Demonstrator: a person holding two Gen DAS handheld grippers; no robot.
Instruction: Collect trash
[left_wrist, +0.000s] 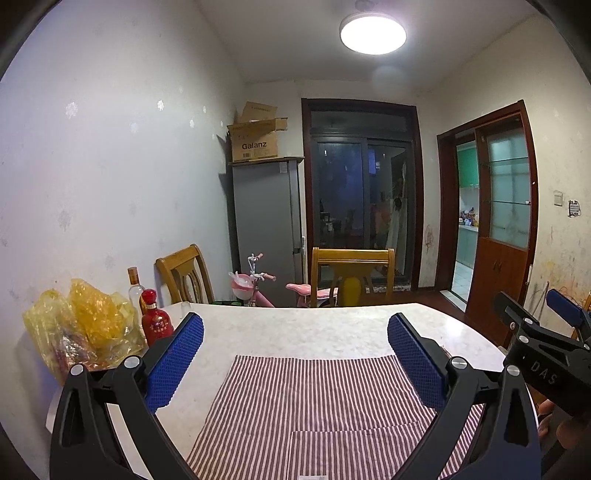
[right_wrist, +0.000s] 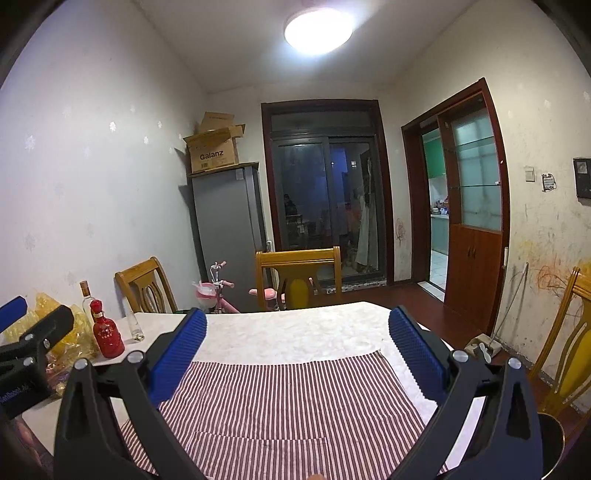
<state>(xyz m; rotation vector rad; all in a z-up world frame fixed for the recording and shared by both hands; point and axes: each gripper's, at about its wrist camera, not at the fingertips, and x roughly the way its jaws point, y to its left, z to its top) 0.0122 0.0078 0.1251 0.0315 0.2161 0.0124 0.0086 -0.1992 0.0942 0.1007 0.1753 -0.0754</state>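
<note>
My left gripper (left_wrist: 295, 334) is open and empty, held above a red-and-white striped cloth (left_wrist: 310, 410) on the white marble table (left_wrist: 295, 325). My right gripper (right_wrist: 297, 330) is also open and empty above the same cloth (right_wrist: 280, 402). The right gripper shows at the right edge of the left wrist view (left_wrist: 535, 332), and the left gripper at the left edge of the right wrist view (right_wrist: 26, 332). A crumpled yellow plastic bag (left_wrist: 81, 328) lies at the table's left side by the wall. No loose trash shows on the cloth.
A red bottle (left_wrist: 155, 323), a clear bottle (left_wrist: 135, 290) and a small glass (right_wrist: 136, 326) stand next to the bag. Wooden chairs (left_wrist: 352, 277) stand around the table, one at the right (right_wrist: 572, 332). A dark round bin (right_wrist: 550, 439) sits at the lower right. A pink child's bike (left_wrist: 258, 284) and a grey fridge (left_wrist: 266, 225) stand behind.
</note>
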